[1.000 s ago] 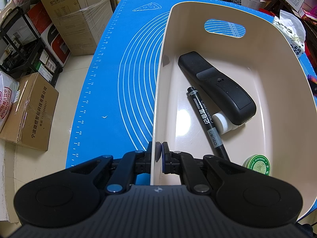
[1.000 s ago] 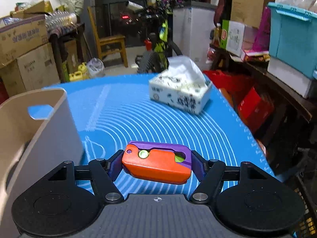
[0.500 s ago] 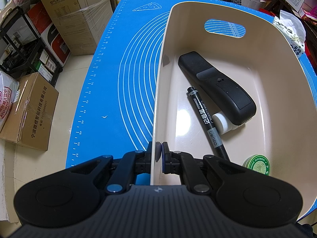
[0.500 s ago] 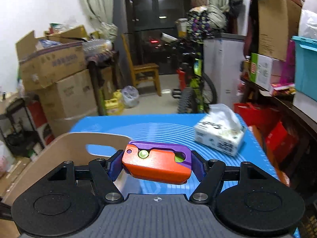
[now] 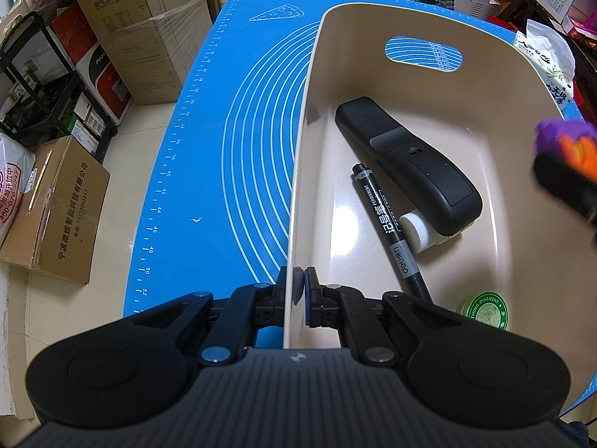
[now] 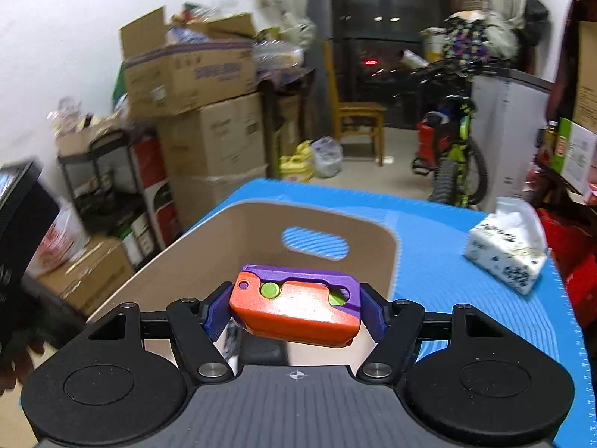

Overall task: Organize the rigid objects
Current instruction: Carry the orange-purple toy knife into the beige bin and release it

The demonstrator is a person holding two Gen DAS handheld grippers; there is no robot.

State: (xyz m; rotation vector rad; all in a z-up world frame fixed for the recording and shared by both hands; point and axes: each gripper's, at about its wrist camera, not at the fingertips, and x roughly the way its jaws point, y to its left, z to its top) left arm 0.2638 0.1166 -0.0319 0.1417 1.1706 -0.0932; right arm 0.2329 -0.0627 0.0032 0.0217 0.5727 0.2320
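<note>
A beige bin [image 5: 485, 74] stands on a blue mat [image 5: 231, 130]. My left gripper [image 5: 296, 291] is shut on the bin's near left wall. Inside lie a black remote [image 5: 406, 164], a black marker [image 5: 388, 227], a white cap [image 5: 416, 229] and a green ointment tin [image 5: 485, 308]. My right gripper [image 6: 294, 310] is shut on an orange and purple toy [image 6: 294, 310] and holds it above the bin [image 6: 186, 268]. The toy also shows, blurred, at the right edge of the left wrist view [image 5: 563, 153].
A tissue pack [image 6: 507, 246] lies on the mat [image 6: 447, 261] to the right of the bin. Cardboard boxes [image 5: 56, 209] and a black shelf [image 5: 41, 86] stand on the floor to the left. A bicycle [image 6: 447, 156] and a chair [image 6: 358, 119] stand beyond the table.
My right gripper has moved left and up with the toy, from over the mat to over the bin. It now shows in the left wrist view. The left gripper has not moved.
</note>
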